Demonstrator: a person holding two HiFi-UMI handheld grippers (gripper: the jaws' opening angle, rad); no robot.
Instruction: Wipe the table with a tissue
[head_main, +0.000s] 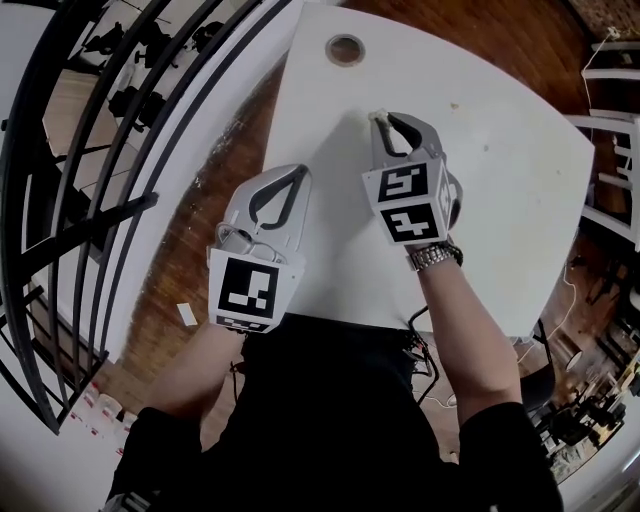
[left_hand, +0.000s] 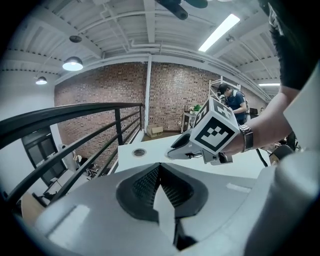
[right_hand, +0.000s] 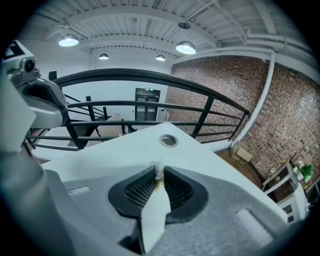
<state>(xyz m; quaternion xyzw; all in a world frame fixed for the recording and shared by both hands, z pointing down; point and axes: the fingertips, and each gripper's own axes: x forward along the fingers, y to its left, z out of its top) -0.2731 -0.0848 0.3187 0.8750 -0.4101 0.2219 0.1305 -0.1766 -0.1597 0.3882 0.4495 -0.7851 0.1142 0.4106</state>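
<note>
Plainly the jaws of the right gripper (head_main: 383, 120) are pressed together on a small wad of tissue (right_hand: 157, 169), with only a wisp poking past the tips. It sits over the middle of the white table (head_main: 500, 160), short of the round cable hole (head_main: 345, 48) by the far edge. The left gripper (head_main: 300, 173), jaws together on nothing, hangs by the near left corner. Wiping looks to be the step in hand. The next move, I'd say, wants the wad pressed flat and swept across the bare top.

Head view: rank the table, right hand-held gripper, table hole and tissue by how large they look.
Largest to smallest:
1. table
2. right hand-held gripper, though it is nearer the camera, which enlarges it
3. hole
4. tissue, only a scrap showing at the jaw tips
</note>
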